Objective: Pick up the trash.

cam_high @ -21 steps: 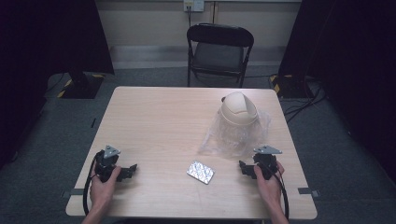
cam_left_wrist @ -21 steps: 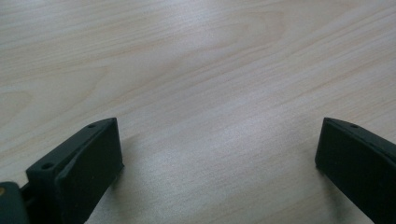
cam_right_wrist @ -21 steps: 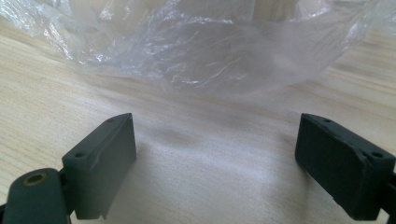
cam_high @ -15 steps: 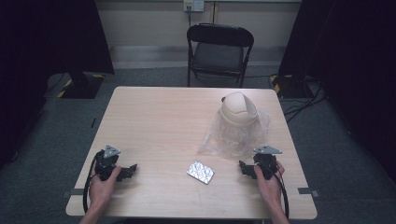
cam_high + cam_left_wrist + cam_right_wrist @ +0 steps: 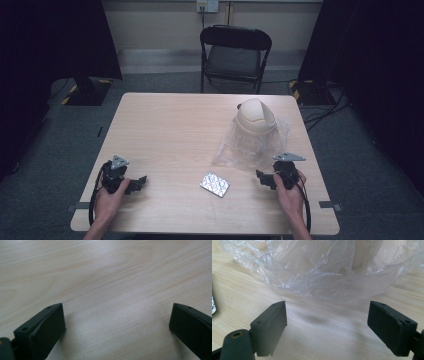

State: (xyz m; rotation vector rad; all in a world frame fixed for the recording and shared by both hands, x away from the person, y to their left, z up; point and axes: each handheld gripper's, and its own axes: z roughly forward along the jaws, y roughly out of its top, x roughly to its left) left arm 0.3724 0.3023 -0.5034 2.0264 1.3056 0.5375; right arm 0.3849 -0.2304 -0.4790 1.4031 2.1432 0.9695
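Bag (image 5: 235,150) of clear plastic lies crumpled round the bin (image 5: 255,117) on the right half of the table (image 5: 170,125), nothing gripped yet. We judge the work as barely begun: bag loose and spread on the wood, not lifted, not seated in the bin. In the right gripper view the bag (image 5: 317,270) sits just ahead of the jaws, apart from them, a strip of bare wood between.

Right gripper (image 5: 262,177) rests near the table's front right, jaws spread wide, empty, aimed toward the middle. Left gripper (image 5: 142,180) rests at the front left, well apart from the bag; its own view has the jaws wide with only bare wood between them.

Foil pack (image 5: 215,184) lies flat between the two grippers, near the front edge, its corner at the left border of the right gripper view.

Room: we see the whole left and centre of the table bare, easy travel for the left gripper. Right side is tighter, we think: bag close to the right edge, bin behind it. Chair (image 5: 235,50) stands beyond the far edge, out of the way.
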